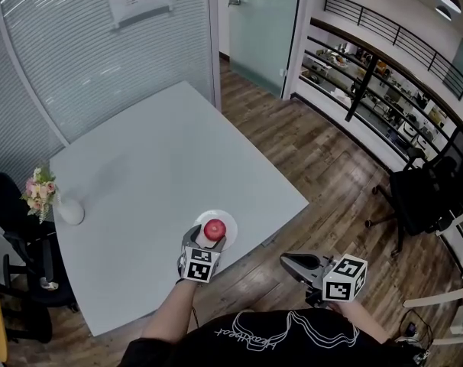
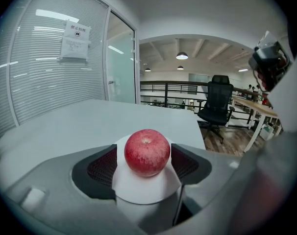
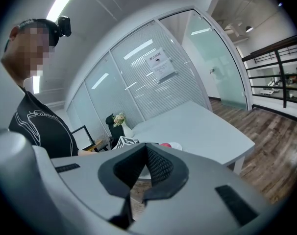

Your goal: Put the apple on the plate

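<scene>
A red apple rests on a small white plate near the front edge of the grey table. My left gripper is open, one jaw on each side of the apple. In the left gripper view the apple sits upright on the plate, with a sliver of plate showing between it and the left pad. My right gripper hangs off the table over the wooden floor, shut on nothing. The right gripper view shows its pads meeting, with the apple small beyond.
A white vase with flowers stands at the table's left edge. A black office chair is on the floor to the right, another dark chair at the left. The plate lies close to the table's front edge.
</scene>
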A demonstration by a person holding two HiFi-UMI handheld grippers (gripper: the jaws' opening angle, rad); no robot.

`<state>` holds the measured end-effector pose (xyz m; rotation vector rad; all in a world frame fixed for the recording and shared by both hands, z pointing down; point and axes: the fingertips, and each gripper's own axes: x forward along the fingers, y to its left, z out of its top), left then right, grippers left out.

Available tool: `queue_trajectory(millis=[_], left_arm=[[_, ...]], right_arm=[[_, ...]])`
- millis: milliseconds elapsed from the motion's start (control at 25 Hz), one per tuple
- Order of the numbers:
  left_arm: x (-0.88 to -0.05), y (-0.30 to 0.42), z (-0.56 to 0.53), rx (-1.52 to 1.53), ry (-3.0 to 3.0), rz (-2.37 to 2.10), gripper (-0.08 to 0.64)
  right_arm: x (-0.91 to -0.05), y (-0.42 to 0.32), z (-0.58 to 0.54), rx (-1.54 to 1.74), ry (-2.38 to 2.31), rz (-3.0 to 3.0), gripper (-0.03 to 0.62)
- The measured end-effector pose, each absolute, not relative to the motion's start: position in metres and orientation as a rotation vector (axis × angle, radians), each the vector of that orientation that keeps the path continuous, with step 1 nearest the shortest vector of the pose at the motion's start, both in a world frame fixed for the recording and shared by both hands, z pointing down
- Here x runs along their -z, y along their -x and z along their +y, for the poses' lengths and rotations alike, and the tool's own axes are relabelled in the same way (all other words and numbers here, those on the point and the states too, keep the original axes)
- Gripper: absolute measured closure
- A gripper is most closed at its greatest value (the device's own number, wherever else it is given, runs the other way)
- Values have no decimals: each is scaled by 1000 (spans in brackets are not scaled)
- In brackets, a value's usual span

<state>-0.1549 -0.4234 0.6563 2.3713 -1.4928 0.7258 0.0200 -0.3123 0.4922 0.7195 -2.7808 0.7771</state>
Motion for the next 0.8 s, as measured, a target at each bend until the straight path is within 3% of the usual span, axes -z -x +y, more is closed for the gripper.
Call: queue_trajectory(millis=[560,800], left_arm=[[-520,148,-349,-327,-2496,-1339,242],[-467,122,-300,-155,-2571,-1165,348]], right_arm=[[-457,-3,-295,-734,-642,-2930,583],[-448,11,-280,-683,-584,-2965,584]])
